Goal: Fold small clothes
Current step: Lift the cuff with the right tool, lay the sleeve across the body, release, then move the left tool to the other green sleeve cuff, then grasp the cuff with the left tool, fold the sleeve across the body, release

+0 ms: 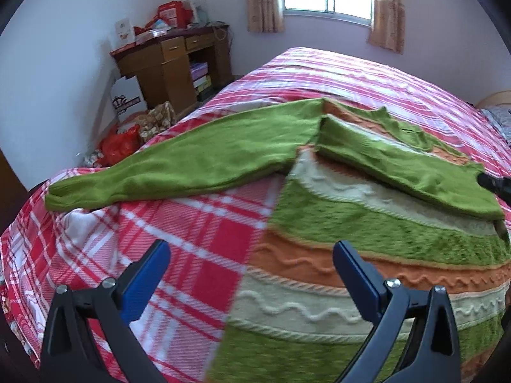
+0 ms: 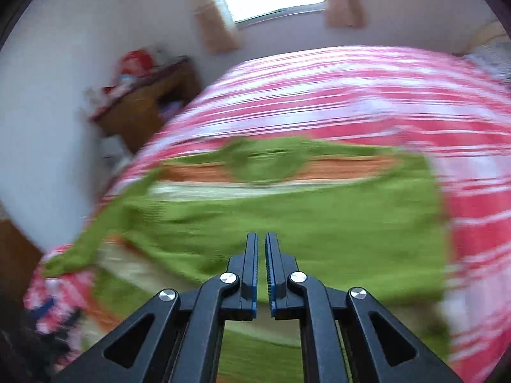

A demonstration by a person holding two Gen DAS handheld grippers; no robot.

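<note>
- Your green, orange and cream striped sweater (image 1: 367, 223) lies flat on the red plaid bedspread (image 1: 191, 223); one sleeve (image 1: 191, 166) stretches toward 9 o'clock, the other sleeve (image 1: 408, 166) is folded across the chest.
- Your left gripper (image 1: 252, 257) hovers over the hem, jaws wide apart, holding nothing.
- Your right gripper (image 2: 262, 239) shows jaws nearly closed, a thin gap between them; the blur hides any cloth between them.
- A wooden desk (image 1: 172, 60) stands at 11 o'clock.

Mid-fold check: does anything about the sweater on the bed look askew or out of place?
Yes. The sweater is folded unevenly: one sleeve lies across the body, while the other sleeve stretches straight out, its cuff at the bed edge. The right wrist view is motion-blurred, so it adds little.
</note>
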